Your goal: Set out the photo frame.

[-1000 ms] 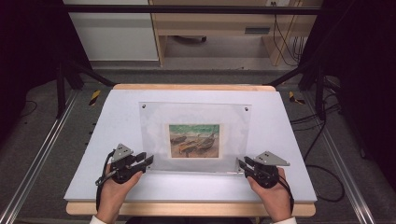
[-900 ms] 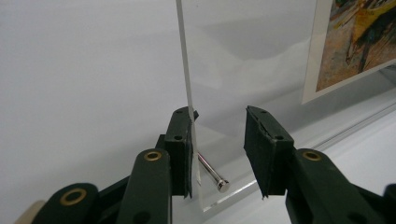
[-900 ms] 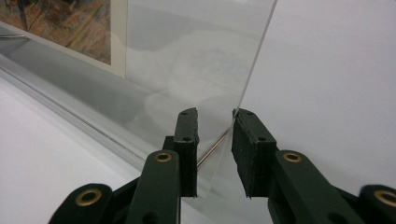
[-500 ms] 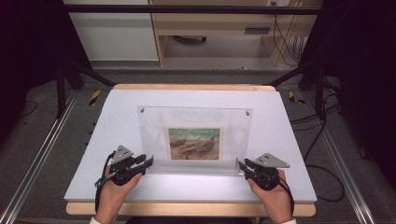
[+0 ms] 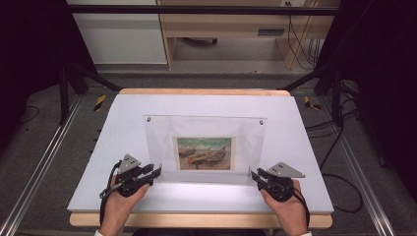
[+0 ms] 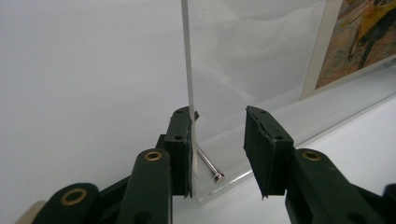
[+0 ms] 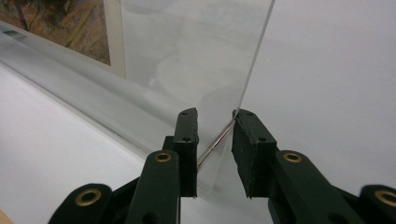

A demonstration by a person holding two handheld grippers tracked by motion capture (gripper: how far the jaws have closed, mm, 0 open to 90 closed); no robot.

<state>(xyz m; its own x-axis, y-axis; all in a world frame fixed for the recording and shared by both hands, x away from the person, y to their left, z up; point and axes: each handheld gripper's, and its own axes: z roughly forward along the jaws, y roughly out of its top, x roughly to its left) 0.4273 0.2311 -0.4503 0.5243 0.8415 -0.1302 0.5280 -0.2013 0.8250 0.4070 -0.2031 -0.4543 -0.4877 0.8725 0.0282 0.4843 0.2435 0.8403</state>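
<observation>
A clear acrylic picture frame [image 5: 160, 140] holding a print of boats [image 5: 204, 153] rests on the white table top [image 5: 305, 147]. My left gripper [image 5: 156, 172] is at its near left corner. In the left gripper view the frame's sheet edge [image 6: 188, 56] lies against one pad while the other pad stands off from the metal pin [image 6: 208, 167], so the left gripper [image 6: 218, 114] is open. My right gripper [image 5: 254, 175] is at the near right corner. In the right gripper view its jaws [image 7: 215, 114] close on the frame corner, with the pin [image 7: 215, 144] spanning between the pads.
The table has a wooden rim [image 5: 196, 91] and metal rails [image 5: 44, 162] along its sides. Cables [image 5: 344, 191] lie on the floor to the right. A desk and cabinet [image 5: 118, 34] stand beyond the table.
The frame and print sit slightly nearer to me in the high view than a second ago. Both hands stay at the frame's near corners.
</observation>
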